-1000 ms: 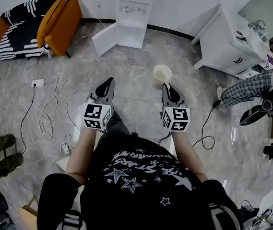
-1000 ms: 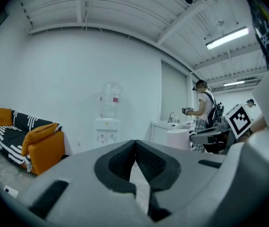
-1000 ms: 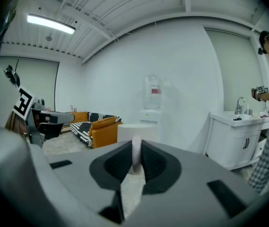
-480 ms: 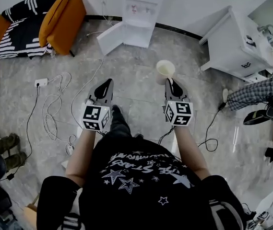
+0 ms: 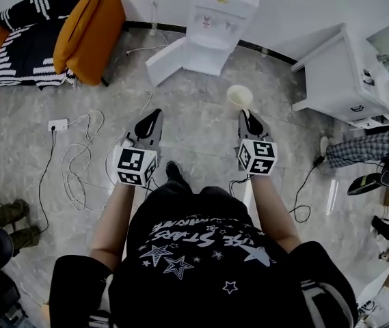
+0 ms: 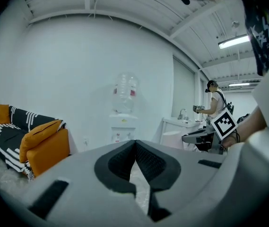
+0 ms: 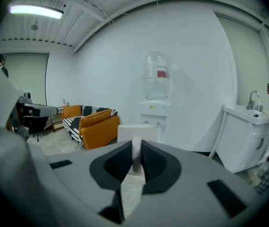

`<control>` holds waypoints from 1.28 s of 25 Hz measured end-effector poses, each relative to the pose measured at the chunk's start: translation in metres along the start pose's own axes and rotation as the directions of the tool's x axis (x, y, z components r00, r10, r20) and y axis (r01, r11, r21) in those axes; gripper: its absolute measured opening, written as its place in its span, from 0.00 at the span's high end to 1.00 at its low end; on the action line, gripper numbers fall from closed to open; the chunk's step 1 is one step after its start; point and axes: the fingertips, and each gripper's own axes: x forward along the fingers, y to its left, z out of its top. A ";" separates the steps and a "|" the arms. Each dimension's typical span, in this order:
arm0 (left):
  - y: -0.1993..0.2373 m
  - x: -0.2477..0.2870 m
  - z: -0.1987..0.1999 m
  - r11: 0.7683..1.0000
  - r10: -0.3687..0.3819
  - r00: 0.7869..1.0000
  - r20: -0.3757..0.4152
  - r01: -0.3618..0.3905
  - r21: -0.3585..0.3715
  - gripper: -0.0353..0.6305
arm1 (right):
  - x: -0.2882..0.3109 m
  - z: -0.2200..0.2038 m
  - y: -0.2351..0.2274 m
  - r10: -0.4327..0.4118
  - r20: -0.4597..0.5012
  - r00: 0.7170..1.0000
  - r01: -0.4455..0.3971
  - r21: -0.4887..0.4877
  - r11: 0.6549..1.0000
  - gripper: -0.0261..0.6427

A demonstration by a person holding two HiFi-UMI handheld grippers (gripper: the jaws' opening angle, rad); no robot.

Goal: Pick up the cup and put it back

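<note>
A cream paper cup hangs upright in the air in front of me, its rim pinched between the jaws of my right gripper. In the right gripper view the cup stands just beyond the pads, and its wall runs down between them. My left gripper is held level with the right one, about a shoulder's width to the left. Its jaws are shut with nothing in them, and in the left gripper view the tips touch. Both point toward a white water dispenser against the far wall.
An orange and black-striped sofa stands at the far left. A white sink cabinet is at the right, with a person's legs beside it. Cables and a power strip lie on the marble floor at left. The dispenser's lower door hangs open.
I have walked forward: the water dispenser and sofa sit closer and the cabinet has slid rightward. Both grippers keep their pose, and the cup stays in the right one.
</note>
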 end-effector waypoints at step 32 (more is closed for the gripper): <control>0.187 0.232 -0.183 0.943 0.238 0.952 -0.193 -0.274 -0.186 0.93 | 0.406 -0.187 -0.060 0.012 -0.324 0.946 0.019 0.095 0.995 0.90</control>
